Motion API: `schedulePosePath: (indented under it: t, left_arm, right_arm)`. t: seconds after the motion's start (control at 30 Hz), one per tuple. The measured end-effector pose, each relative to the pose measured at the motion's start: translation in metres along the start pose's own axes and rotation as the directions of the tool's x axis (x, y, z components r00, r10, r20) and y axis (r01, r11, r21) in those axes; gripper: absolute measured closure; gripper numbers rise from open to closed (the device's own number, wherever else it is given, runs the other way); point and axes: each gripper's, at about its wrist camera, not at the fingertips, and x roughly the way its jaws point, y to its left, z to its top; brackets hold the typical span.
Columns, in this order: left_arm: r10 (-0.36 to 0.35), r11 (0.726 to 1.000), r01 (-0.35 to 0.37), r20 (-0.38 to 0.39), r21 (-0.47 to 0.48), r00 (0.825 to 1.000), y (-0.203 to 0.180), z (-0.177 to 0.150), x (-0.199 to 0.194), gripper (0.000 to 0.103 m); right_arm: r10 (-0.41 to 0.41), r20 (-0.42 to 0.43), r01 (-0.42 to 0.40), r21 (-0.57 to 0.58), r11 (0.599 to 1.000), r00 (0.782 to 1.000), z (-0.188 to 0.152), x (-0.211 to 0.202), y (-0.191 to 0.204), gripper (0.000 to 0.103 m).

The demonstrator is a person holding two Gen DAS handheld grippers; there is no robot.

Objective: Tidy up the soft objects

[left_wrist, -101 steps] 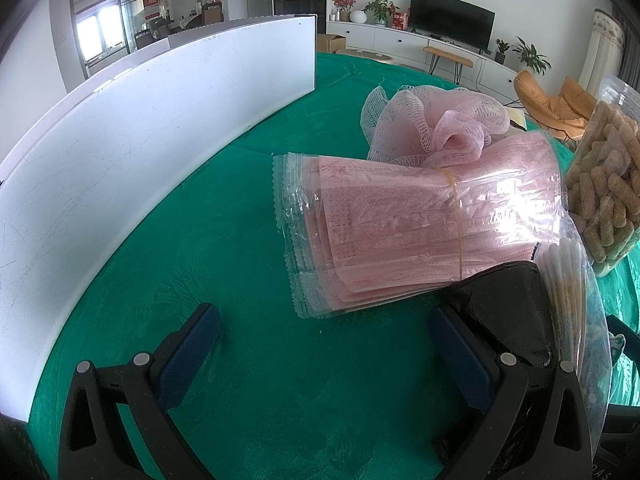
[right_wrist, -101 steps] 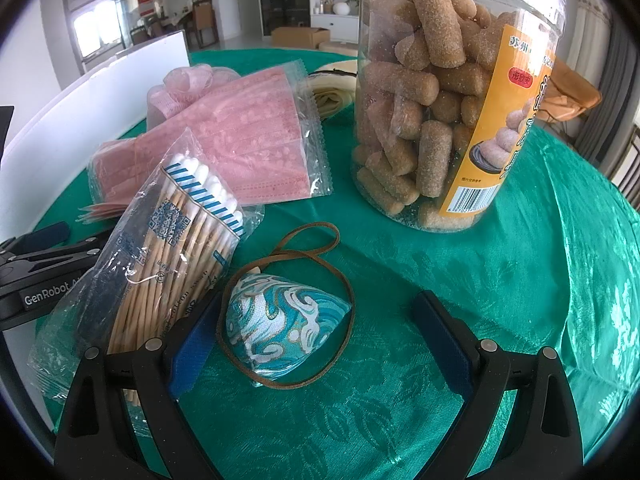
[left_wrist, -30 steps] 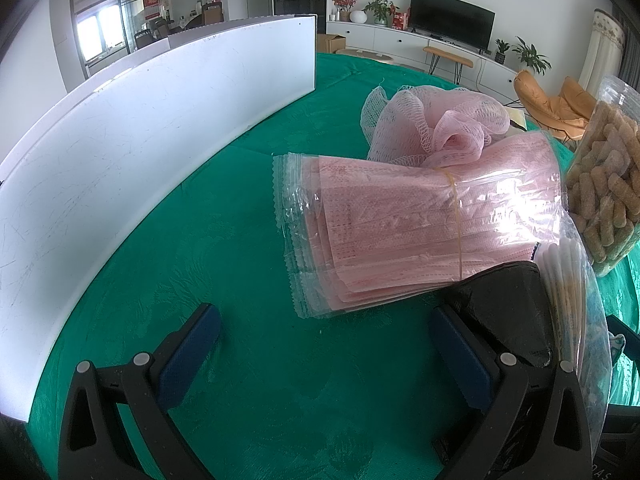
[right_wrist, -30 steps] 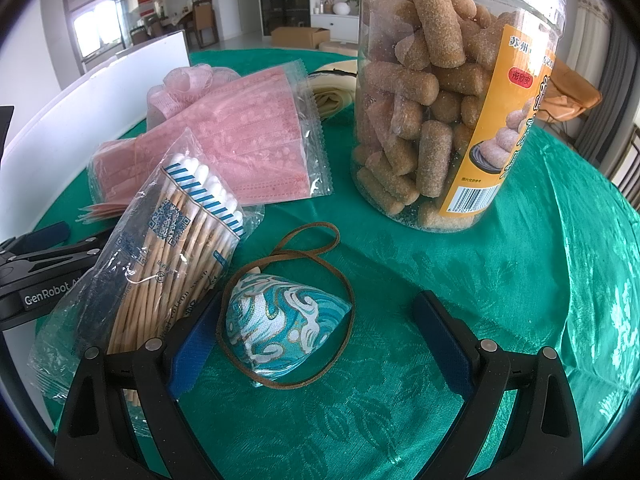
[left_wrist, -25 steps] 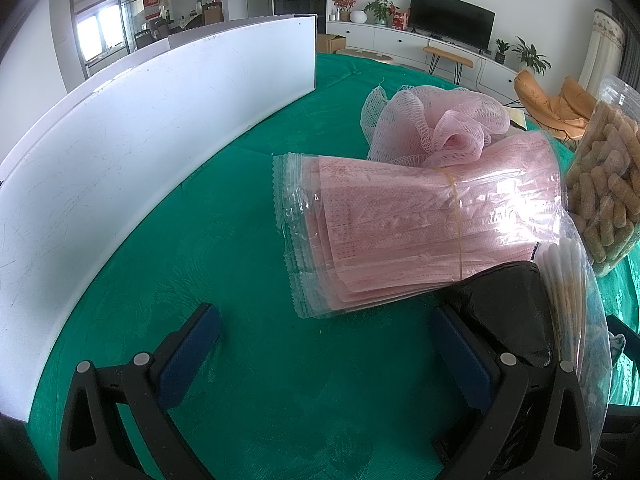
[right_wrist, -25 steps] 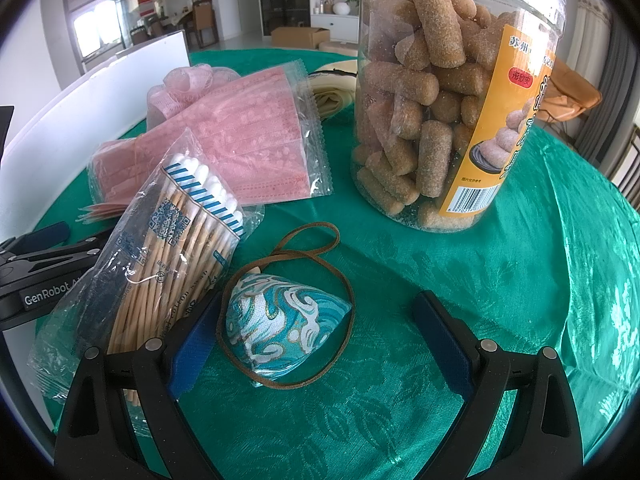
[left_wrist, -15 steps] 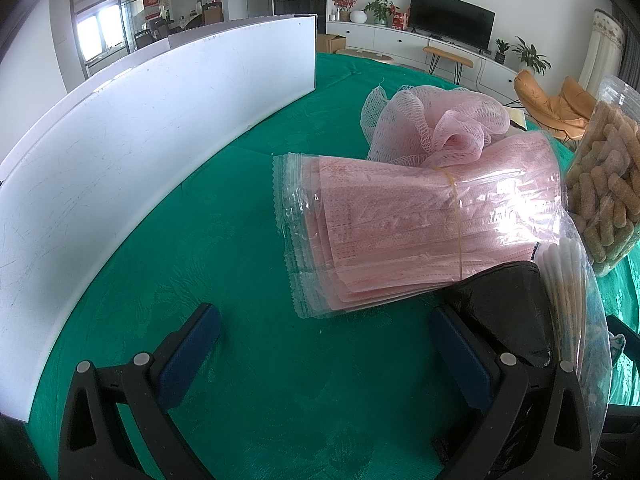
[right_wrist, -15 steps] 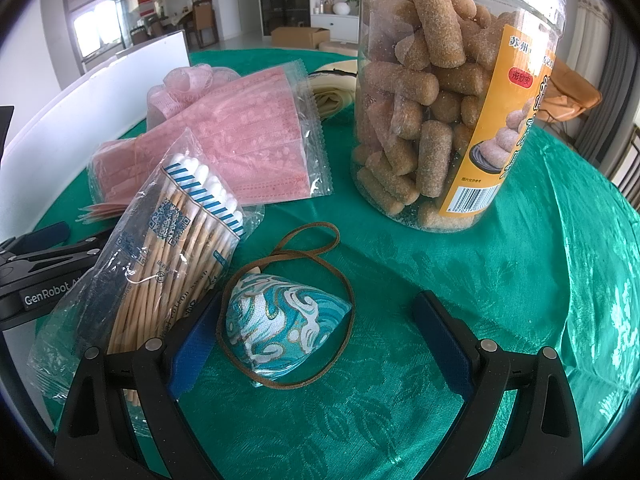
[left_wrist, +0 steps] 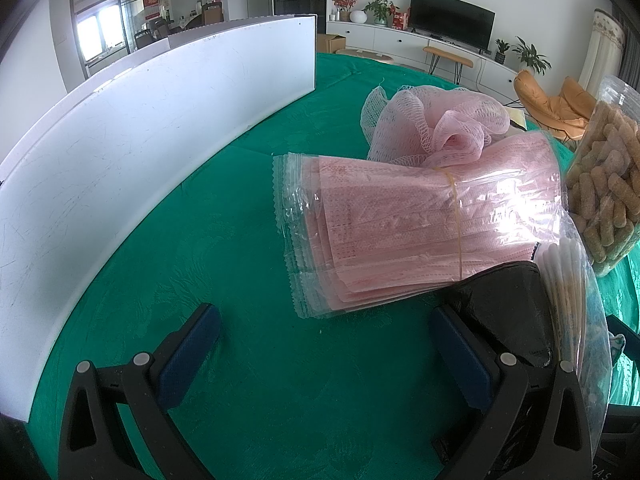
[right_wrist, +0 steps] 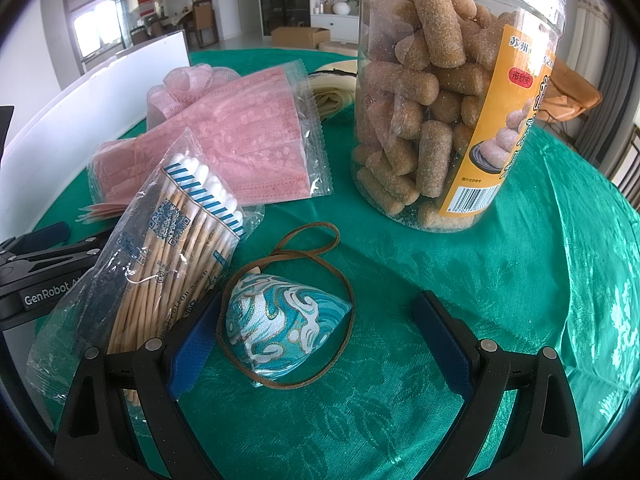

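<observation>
I've got my left gripper [left_wrist: 324, 340] low over the green tablecloth [left_wrist: 224, 240], jaws spread wide with nothing between them but bare cloth. Just ahead of it lies the stack of pink face masks [left_wrist: 424, 232] in clear wrappers, bound by a thin rubber band, and the pink mesh bath pouf [left_wrist: 436, 124] sits right behind, touching the stack's far edge. A black pouch [left_wrist: 504, 304] rests against the near corner of the masks, by my right finger. The white board [left_wrist: 132, 152] stands upright along the left side. Over on my right gripper [right_wrist: 316, 328], the jaws are also released and wide, and the teal patterned sachet [right_wrist: 284, 324] with its brown cord loop sits on the cloth between the fingers, close to the left pad; I can't tell whether it touches. The bag of cotton swabs [right_wrist: 168, 256] leans just left of it, overlapping the masks. The big snack jar [right_wrist: 448, 96] stands upright well ahead on the right.
</observation>
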Motion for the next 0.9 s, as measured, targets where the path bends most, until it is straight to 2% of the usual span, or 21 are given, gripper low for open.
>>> schedulePosePath:
  t: [0.47,0.53,0.57,0.6,0.63,0.67,0.77,0.8,0.9]
  left_arm:
    - [-0.003,1.0,0.003,-0.002,0.005,1.0,0.0,0.0,0.0,0.0]
    - [-0.05,0.994,0.054,-0.047,0.094,0.998,0.002,0.0,-0.001,0.0]
    - [-0.098,0.979,0.112,-0.088,0.17,0.991,0.005,-0.001,-0.003,0.0]
    - [-0.154,0.94,0.19,-0.144,0.283,0.977,0.011,-0.008,-0.009,0.0]
    - [-0.176,0.916,0.227,-0.176,0.33,0.968,0.02,-0.016,-0.016,0.0]
    - [-0.181,0.905,0.241,-0.196,0.35,0.964,0.032,-0.024,-0.023,0.0]
    - [-0.172,0.91,0.238,-0.213,0.339,0.962,0.063,-0.036,-0.034,0.0]
    - [-0.177,0.914,0.24,-0.209,0.328,0.962,0.072,-0.039,-0.036,0.0]
    - [-0.258,0.922,0.297,-0.174,0.251,0.95,0.088,-0.041,-0.043,0.0]
  right_arm:
    - [0.011,0.001,-0.011,0.0,1.0,1.0,0.001,0.0,-0.003,0.006]
    - [0.021,0.004,-0.021,0.004,1.0,1.0,0.002,0.0,-0.005,0.006]
    - [0.035,0.009,-0.035,0.014,0.999,0.999,0.002,-0.001,-0.007,0.006]
    - [0.046,0.013,-0.047,0.023,0.999,0.999,0.002,-0.002,-0.01,0.006]
    - [0.061,0.019,-0.061,0.033,0.998,0.998,0.002,-0.003,-0.012,0.006]
    - [0.077,0.025,-0.078,0.044,0.996,0.997,0.002,-0.004,-0.015,0.006]
    - [0.115,0.012,-0.115,0.037,0.993,0.993,0.004,-0.005,-0.021,0.007]
    - [0.104,-0.002,-0.104,0.019,0.994,0.995,0.005,-0.005,-0.02,0.009]
    - [0.034,-0.008,-0.035,-0.044,0.998,0.999,0.007,-0.006,-0.007,0.009]
